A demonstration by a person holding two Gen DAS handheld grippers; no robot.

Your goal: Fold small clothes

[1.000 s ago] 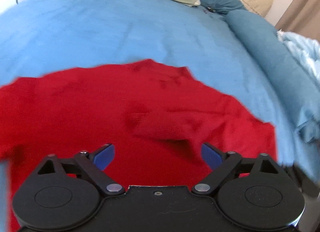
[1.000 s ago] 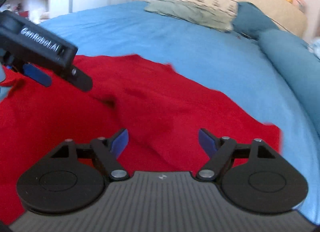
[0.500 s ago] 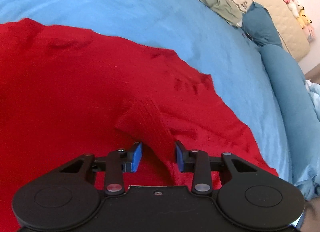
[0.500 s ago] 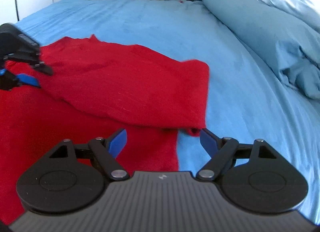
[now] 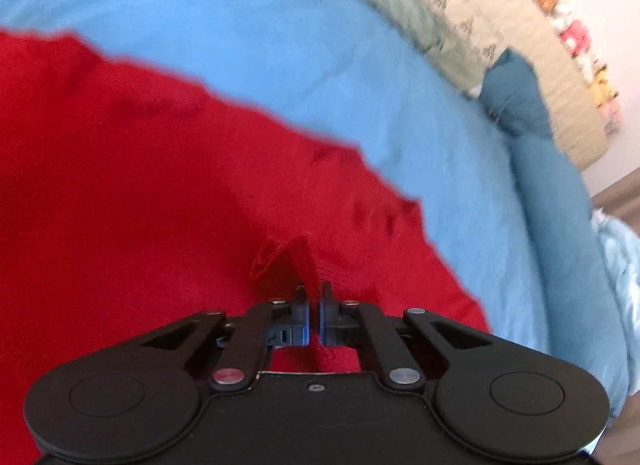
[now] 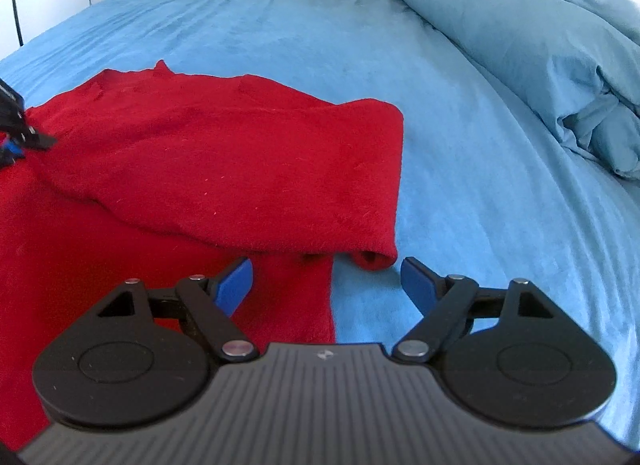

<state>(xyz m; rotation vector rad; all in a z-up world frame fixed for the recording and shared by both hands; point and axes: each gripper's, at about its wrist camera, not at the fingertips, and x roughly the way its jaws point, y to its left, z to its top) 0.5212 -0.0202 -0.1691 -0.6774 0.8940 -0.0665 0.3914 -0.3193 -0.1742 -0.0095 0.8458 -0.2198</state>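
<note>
Red garment [image 6: 224, 169] spread on the blue bed [image 6: 460, 145], a raised fold pinched in the closed left tool [image 5: 314, 305]; only the right view shows the spread-open, empty right tool [image 6: 326, 277] just short of the folded-over sleeve.

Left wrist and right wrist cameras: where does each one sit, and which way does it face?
Left wrist: sits on the left claw, looking along it over the red garment toward the pillows; its own claw shows, shut on a pinch of red fabric.
Right wrist: sits on the right claw, facing up the blue bed over the garment's folded part; its open claw shows, with the left claw at the left edge.
Shared: garment, bed, pillows, rolled blue duvet.
</note>
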